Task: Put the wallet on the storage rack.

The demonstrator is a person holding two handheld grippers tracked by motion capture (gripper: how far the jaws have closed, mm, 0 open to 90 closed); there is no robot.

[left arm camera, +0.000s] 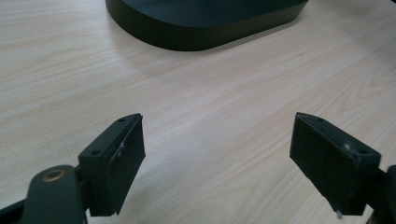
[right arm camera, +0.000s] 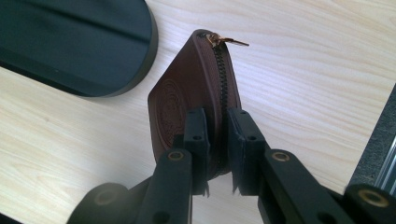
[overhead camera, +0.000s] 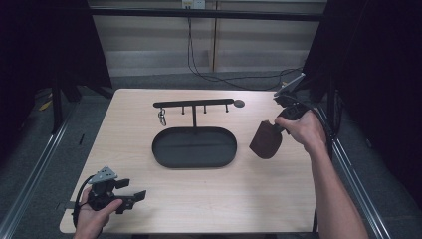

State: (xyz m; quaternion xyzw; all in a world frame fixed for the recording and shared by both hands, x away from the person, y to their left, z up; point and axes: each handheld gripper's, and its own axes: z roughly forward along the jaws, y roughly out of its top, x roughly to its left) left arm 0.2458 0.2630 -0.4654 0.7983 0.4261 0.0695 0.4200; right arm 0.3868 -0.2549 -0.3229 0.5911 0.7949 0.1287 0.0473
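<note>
— Right gripper (right arm camera: 218,154) first: what has it got?

— Pinching a brown zip pouch (right arm camera: 187,98) along its zippered edge, held clear above the table (overhead camera: 278,199). The gold zip pull (right arm camera: 227,41) sticks out at the far tip.

— Room around it?

— Bare wood beneath and ahead. A black oval tray (overhead camera: 194,147) lies off to its left, well apart; the table's edge and a metal rail run close on its right.

— And the left gripper (left arm camera: 217,154)?

— Spread wide with nothing between, low over bare wood near the table's front edge, the tray's rim ahead.
</note>
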